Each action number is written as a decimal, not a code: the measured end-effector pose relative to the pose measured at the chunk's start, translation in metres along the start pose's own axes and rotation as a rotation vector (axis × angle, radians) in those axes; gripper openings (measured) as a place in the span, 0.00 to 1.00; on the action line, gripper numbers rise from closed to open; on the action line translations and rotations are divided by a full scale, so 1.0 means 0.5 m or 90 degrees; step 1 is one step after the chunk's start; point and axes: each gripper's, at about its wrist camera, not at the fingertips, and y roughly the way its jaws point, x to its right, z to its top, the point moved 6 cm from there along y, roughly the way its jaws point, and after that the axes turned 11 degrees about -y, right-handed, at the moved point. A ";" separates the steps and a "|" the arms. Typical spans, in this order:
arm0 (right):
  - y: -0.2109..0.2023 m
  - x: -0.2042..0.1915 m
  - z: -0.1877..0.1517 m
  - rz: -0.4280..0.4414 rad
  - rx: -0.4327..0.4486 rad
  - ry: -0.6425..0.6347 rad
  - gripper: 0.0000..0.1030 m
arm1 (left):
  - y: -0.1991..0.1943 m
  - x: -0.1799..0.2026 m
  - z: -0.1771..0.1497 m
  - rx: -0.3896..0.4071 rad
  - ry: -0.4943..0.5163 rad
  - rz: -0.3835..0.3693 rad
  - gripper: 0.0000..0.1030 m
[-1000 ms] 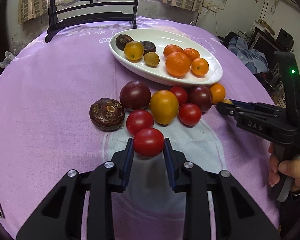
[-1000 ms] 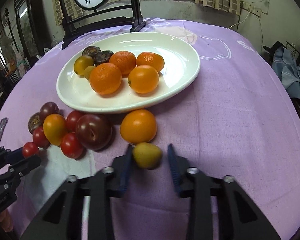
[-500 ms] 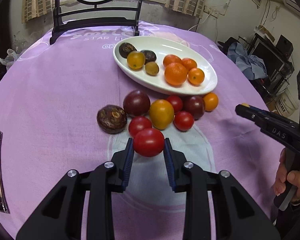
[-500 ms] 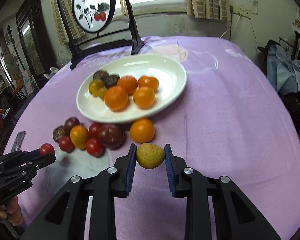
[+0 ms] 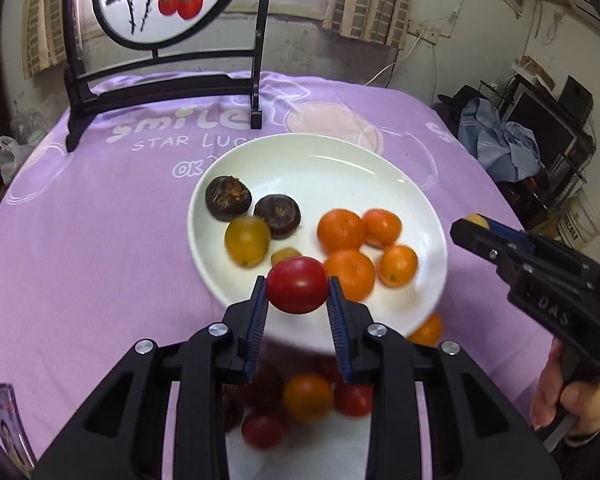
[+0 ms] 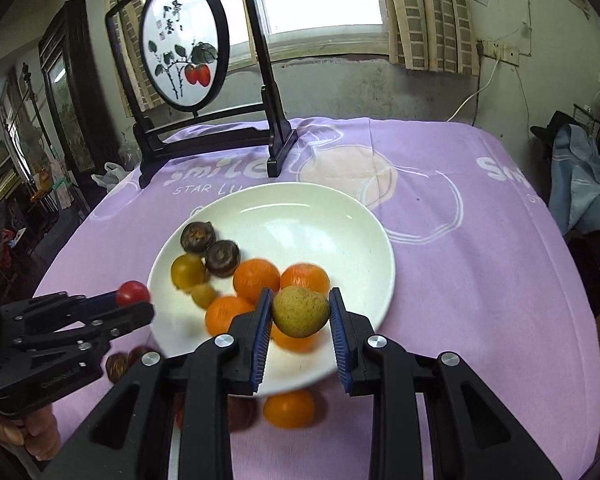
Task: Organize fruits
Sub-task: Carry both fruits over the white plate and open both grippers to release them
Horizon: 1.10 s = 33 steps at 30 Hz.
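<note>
My left gripper (image 5: 298, 292) is shut on a red tomato (image 5: 297, 285), held in the air over the near rim of the white plate (image 5: 320, 168). My right gripper (image 6: 299, 314) is shut on a small yellow-green fruit (image 6: 299, 311), held over the plate's (image 6: 300, 216) near right rim. The plate holds several oranges (image 5: 340, 230), a yellow tomato (image 5: 247, 240) and two dark water chestnuts (image 5: 227, 198). Several loose tomatoes (image 5: 308, 398) lie on the cloth below my left gripper, partly hidden by its fingers. The right gripper (image 5: 470, 226) also shows in the left wrist view.
A purple tablecloth (image 5: 80, 220) covers the round table. A black-framed round painted screen (image 6: 184, 64) stands at the far edge behind the plate. A loose orange fruit (image 6: 289, 408) lies on the cloth by the plate's near rim. A card (image 5: 10, 416) lies at the near left.
Both grippers have risen and moved forward with their fruits, from above the cloth to over the plate's near rim. Both stay shut.
</note>
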 end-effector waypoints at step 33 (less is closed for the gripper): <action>0.028 0.026 -0.049 -0.027 -0.033 0.018 0.59 | -0.026 0.021 0.020 0.063 0.017 0.033 0.66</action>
